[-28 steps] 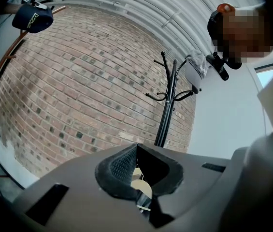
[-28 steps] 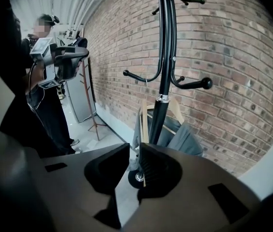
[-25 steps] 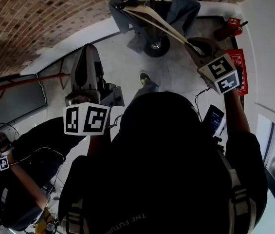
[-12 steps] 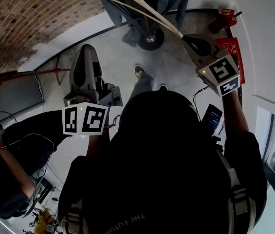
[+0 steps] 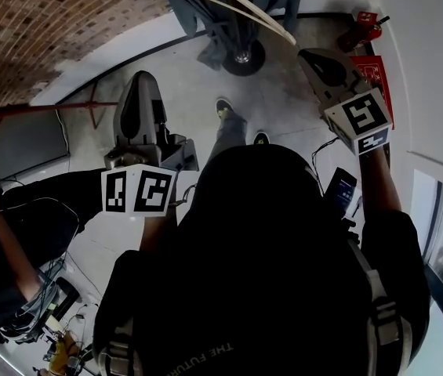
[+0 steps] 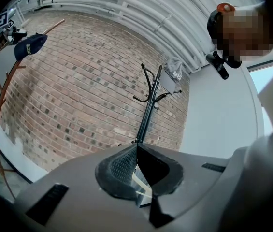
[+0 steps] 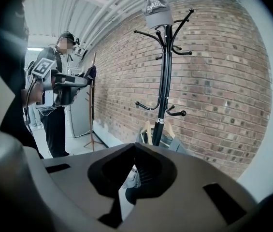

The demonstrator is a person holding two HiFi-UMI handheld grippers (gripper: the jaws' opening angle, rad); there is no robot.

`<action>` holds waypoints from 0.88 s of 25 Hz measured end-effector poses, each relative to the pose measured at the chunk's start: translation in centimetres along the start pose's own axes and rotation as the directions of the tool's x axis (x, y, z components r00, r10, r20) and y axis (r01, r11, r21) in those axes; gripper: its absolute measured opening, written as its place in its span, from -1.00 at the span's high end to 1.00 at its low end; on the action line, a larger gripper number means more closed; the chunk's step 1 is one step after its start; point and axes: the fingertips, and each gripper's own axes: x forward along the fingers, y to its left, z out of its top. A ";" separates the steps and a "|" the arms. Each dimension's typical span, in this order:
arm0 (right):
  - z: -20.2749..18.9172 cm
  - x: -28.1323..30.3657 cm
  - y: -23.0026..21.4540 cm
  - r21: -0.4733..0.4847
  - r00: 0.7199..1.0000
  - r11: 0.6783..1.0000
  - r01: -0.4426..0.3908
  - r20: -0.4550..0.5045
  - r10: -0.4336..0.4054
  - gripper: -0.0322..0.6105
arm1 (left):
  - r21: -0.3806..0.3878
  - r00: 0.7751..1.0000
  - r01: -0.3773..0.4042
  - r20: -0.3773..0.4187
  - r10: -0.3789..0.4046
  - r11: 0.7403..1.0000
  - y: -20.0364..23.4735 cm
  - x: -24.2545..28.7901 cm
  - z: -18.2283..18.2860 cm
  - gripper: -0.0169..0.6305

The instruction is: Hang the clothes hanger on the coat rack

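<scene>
Because the hanger (image 7: 146,129) appears hung on the coat rack (image 7: 163,81), right gripper (image 5: 306,55) and left gripper (image 5: 140,81) sit closed, empty.

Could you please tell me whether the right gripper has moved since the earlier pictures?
Yes: the right gripper has backed off toward the person, leaving a gap to the wooden hanger, which hangs by the coat rack.

Background only: brick wall (image 7: 223,81), grey floor (image 5: 182,77).
Fire extinguisher (image 5: 366,30) and red sign (image 5: 379,77) at floor's far-right corner; grey cap (image 7: 154,6) high against the bricks; bystander (image 7: 59,100) near floor's left edge.
</scene>
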 end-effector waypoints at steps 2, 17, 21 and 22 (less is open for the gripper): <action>0.1 -0.2 0.0 0.001 1.000 1.000 0.009 0.010 -0.009 0.84 | 0.002 1.000 -0.003 -0.001 0.003 1.000 0.0 -0.3 -0.1 0.89; 0.6 -0.1 0.8 -0.013 1.000 1.000 0.001 0.020 0.000 0.84 | 0.016 1.000 -0.018 0.001 0.018 1.000 0.3 -1.7 0.2 0.89; 0.7 0.1 0.9 -0.016 1.000 1.000 -0.001 0.014 0.001 0.84 | 0.019 1.000 -0.018 -0.004 0.018 1.000 0.5 -1.6 0.2 0.89; 0.6 0.1 0.8 -0.017 1.000 1.000 -0.001 0.013 0.001 0.84 | 0.018 1.000 -0.015 -0.005 0.015 1.000 0.4 -1.5 0.2 0.89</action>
